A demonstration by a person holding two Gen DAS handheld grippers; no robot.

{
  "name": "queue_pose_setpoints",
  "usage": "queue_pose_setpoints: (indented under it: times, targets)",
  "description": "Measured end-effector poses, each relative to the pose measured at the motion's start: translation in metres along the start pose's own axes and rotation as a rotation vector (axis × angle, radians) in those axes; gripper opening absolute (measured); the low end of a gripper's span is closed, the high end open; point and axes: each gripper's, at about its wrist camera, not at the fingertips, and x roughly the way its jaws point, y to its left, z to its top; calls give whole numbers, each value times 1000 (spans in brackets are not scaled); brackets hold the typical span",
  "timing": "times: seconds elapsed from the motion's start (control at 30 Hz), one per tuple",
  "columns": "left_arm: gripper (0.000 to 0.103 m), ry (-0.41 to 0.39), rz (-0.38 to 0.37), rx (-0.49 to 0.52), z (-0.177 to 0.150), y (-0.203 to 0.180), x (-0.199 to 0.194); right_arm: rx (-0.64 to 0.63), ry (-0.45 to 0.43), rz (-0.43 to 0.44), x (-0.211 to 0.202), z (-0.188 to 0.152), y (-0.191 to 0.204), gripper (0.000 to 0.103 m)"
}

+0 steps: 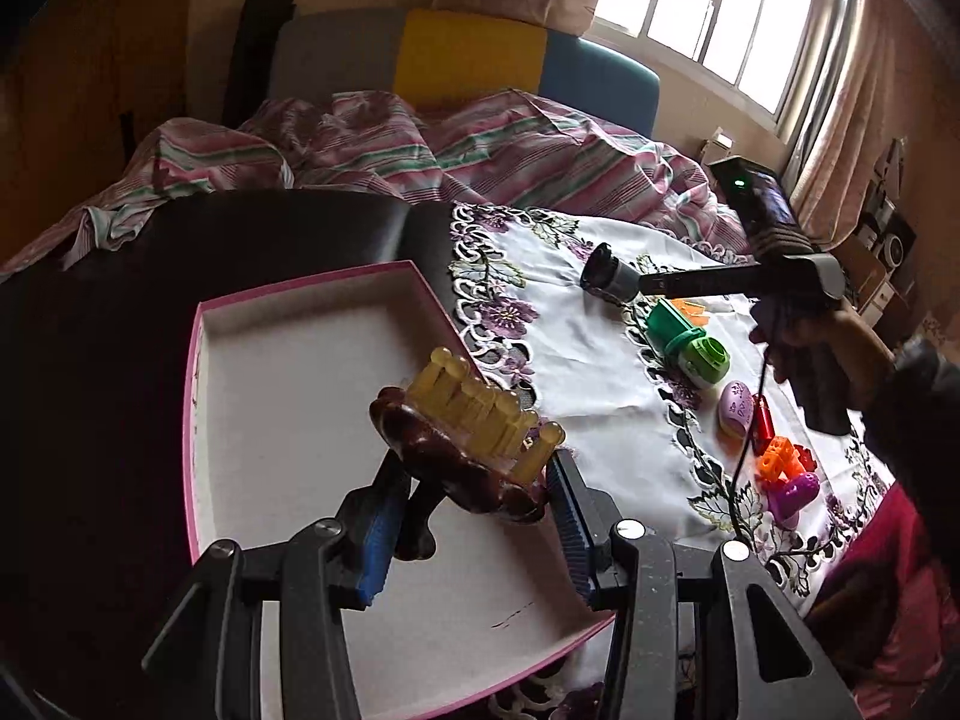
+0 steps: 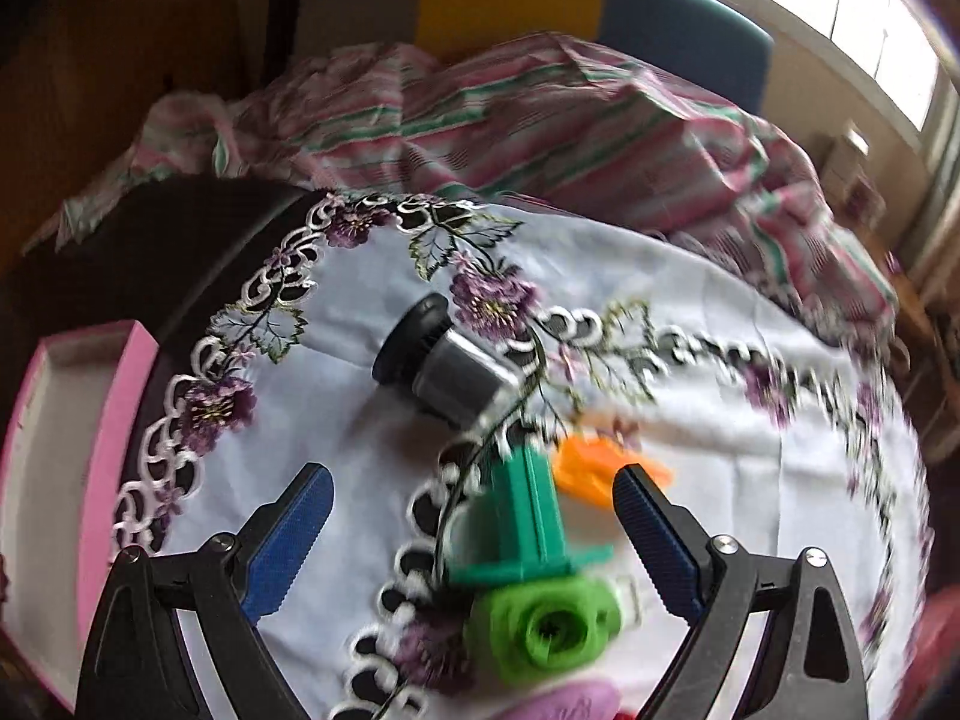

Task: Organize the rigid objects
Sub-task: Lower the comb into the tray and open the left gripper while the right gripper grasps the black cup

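My left gripper (image 1: 474, 468) is shut on a dark brown wooden piece (image 1: 444, 456) topped with rows of yellowish pegs, and holds it above the pink-rimmed box (image 1: 288, 360), whose white inside shows bare. My right gripper (image 2: 471, 480) stands open over the tablecloth. A dark green plastic part (image 2: 534, 522) and a light green ring (image 2: 546, 624) lie below the gap between its jaws, untouched. An orange piece (image 2: 594, 468) lies just beyond them. A black and grey cylinder (image 2: 444, 360) rests farther back.
On the embroidered white cloth (image 1: 576, 348) lie a lilac oval (image 1: 737, 409), a small red item (image 1: 763, 423), an orange block (image 1: 780, 459) and a purple piece (image 1: 795, 495). A striped bedspread (image 1: 480, 144) lies behind. A hand (image 1: 828, 348) grips the right tool.
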Motion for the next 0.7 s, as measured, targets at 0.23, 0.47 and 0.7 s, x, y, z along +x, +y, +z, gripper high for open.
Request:
queue_pose_setpoints:
  times: [0.23, 0.47, 0.7]
  targets:
    - [47, 15, 6, -47, 2, 20, 4, -187, 117, -35, 53, 33, 19, 89]
    - [47, 33, 8, -72, -1, 28, 10, -129, 118, 8, 61, 26, 30, 43]
    - [47, 25, 7, -80, -3, 32, 5, -50, 108, 142, 18, -11, 54, 43]
